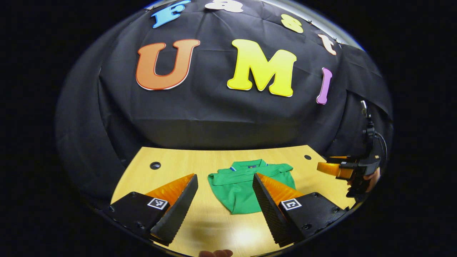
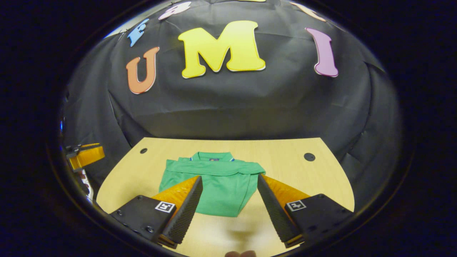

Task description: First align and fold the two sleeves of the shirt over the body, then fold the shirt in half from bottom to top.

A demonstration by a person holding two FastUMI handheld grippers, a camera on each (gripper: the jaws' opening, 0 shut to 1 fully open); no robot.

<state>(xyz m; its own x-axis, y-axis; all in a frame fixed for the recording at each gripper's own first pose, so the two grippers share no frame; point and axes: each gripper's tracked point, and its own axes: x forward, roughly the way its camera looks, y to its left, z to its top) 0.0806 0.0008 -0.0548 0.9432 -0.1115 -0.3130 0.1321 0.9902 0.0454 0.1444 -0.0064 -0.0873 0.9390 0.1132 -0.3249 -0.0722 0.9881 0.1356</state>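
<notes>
A green polo shirt (image 1: 240,185) lies on the wooden table (image 1: 178,167), collar toward the wall, with its sleeves folded over the body and its hem toward me. My left gripper (image 1: 225,180) hangs open above the table's near part, nothing between its fingers; the shirt sits just past them. In the right gripper view the same shirt (image 2: 217,182) lies between and beyond the fingers of my right gripper (image 2: 229,180), which is open and holds nothing. The right gripper (image 1: 330,167) appears at the far right of the left gripper view, held by a hand. The left gripper (image 2: 85,154) appears at the left edge of the right gripper view.
The table (image 2: 285,157) has small dark holes near its back corners (image 1: 155,165) (image 2: 309,156). Black cloth wall rises right behind the table's far edge. Bare wood lies on both sides of the shirt and in front of it.
</notes>
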